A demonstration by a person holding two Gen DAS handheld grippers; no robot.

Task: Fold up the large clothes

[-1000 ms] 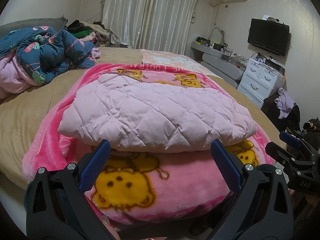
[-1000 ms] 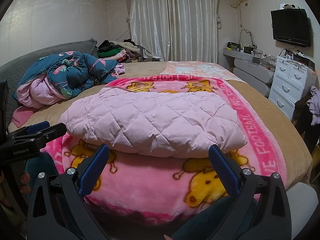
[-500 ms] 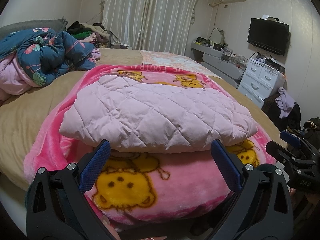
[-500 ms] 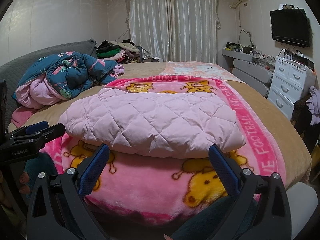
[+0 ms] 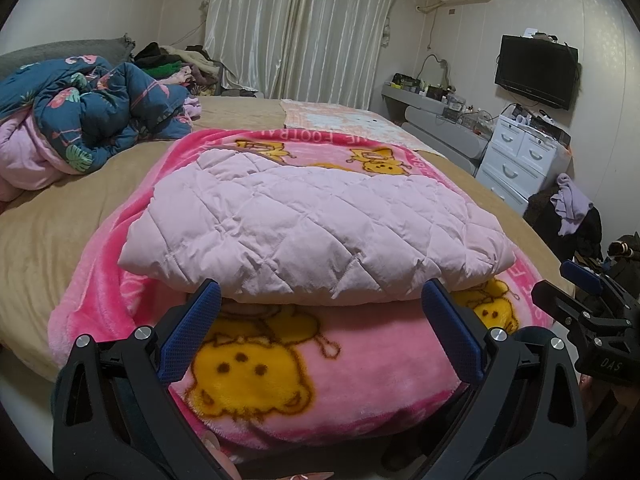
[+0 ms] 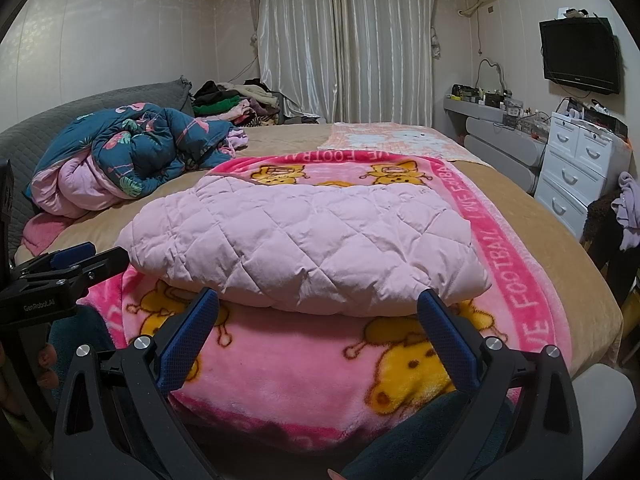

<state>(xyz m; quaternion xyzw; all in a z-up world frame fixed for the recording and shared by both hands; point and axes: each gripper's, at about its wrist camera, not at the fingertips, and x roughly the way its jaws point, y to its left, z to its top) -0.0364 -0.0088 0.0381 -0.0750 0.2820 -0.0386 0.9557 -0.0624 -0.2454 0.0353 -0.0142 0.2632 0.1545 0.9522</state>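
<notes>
A pale pink quilted garment (image 5: 312, 232) (image 6: 308, 240) lies folded into a thick rectangle on a bright pink cartoon-bear blanket (image 5: 256, 368) (image 6: 288, 372) spread over the bed. My left gripper (image 5: 320, 320) hovers just in front of the garment's near edge, open, with nothing between its blue pads. My right gripper (image 6: 318, 320) also stands open in front of that edge, holding nothing. The right gripper (image 5: 584, 304) shows at the right margin of the left wrist view. The left gripper (image 6: 60, 276) shows at the left of the right wrist view.
A crumpled dark-blue flamingo quilt (image 5: 80, 116) (image 6: 140, 148) lies at the bed's left. Piled clothes (image 6: 232, 100) sit by the curtains. A white drawer unit (image 6: 580, 168), a grey shelf and a wall TV (image 6: 580, 56) line the right wall. Tan sheet (image 5: 48, 232) surrounds the blanket.
Both grippers stay open and almost still. The views drift only slightly; the folded garment has not moved.
</notes>
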